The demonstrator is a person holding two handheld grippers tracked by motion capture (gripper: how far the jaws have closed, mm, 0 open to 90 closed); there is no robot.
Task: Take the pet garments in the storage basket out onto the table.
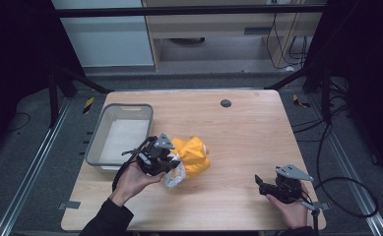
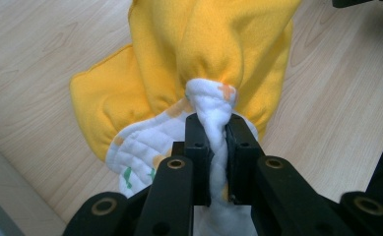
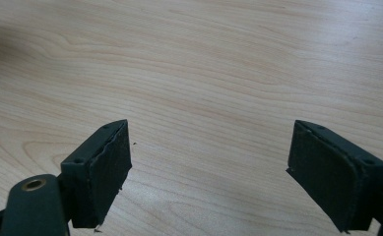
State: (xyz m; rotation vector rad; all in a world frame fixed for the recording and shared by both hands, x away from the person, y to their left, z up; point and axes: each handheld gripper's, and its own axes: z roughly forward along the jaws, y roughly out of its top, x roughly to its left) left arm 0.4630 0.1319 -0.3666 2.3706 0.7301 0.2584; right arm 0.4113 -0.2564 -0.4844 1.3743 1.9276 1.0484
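The left tongs (image 2: pixel 213 142) are clamped on a bunched fold of the cloth's (image 1: pixel 191 155) white quilted lining, near the middle of the surface's (image 1: pixel 248 142) near half, a little left of centre. In the left gripper view the yellow cloth (image 2: pixel 204 54) spreads away from the jaws, its bulk lying beyond the pinch and resting on the wood; the pinched end is gathered into a narrow neck right at the pads. From the high view the cloth runs from the left tongs (image 1: pixel 172 164) toward the far right, so its long axis seems to slant that way, though the crumpling makes this hard to judge.

The grey bin (image 1: pixel 100 140) stands just left of the left hand, by the left edge, empty as far as shows. Any carry into it would be a short swing leftward.

The right tongs (image 3: pixel 208 177) stand wide apart over bare wood near the near right corner (image 1: pixel 267 188), well apart from the cloth. The left hand is plainly nearer.

No brand or writing can be read; the lining bears only small orange and green prints.
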